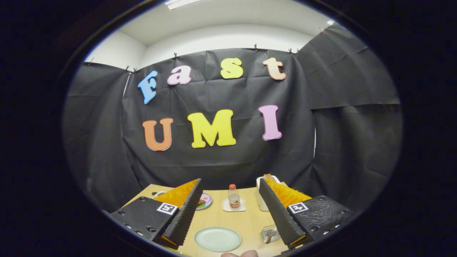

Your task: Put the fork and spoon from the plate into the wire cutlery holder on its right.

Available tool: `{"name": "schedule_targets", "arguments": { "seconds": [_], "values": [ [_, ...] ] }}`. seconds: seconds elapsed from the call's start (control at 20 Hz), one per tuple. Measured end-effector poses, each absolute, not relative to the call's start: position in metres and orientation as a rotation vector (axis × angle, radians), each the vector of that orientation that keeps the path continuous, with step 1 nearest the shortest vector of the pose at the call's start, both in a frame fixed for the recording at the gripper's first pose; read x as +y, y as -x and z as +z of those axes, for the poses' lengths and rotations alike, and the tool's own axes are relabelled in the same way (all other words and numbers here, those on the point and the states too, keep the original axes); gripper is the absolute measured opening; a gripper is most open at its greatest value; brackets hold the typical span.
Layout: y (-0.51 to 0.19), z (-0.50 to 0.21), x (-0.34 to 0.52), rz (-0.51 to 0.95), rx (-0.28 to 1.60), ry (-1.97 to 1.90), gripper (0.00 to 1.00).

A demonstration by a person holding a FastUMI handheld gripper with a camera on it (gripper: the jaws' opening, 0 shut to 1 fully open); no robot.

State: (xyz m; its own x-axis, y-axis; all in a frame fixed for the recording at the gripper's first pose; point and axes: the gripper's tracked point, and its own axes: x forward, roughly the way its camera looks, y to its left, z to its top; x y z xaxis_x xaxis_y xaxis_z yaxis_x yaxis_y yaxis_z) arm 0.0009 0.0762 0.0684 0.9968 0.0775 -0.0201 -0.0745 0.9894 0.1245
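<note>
While the gripper (pixel 228 210) hangs above a light wooden table (pixel 250 221), its two fingers (pixel 185 210) stand wide apart with nothing held between them. Each finger carries a ribbed pad on its inner face and a small square marker on its body.

Between the fingers, on the near part of the table, lies a pale green oval plate (pixel 217 238). Its surface looks bare; no fork or spoon can be made out on it. Just to the plate's right, close against the right finger, sits the wire cutlery holder (pixel 270 233), small and squarish. Something brownish and metallic lies inside it, but whether that is the fork, the spoon or both cannot be told at this size.

Beyond the plate, near the far side of the table, a small clear bottle (pixel 234 196) with a red cap stands upright on a white square coaster (pixel 233 206). To its left, partly hidden by the left finger, is a small round dish (pixel 205 201) with colourful contents. To the bottle's right, behind the right finger, stands a white container (pixel 262 192) with a brown item poking from its top.

A fingertip of a person's hand (pixel 240 254) shows just below the plate. Black cloth forms the wall behind the table.
</note>
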Motion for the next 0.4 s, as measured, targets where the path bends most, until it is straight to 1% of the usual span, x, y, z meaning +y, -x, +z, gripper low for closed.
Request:
{"name": "schedule_targets", "arguments": {
  "seconds": [0.4],
  "values": [
    [-0.0005,0.0706,0.0720,0.082,0.007,-0.124,0.96]
  ]
}}
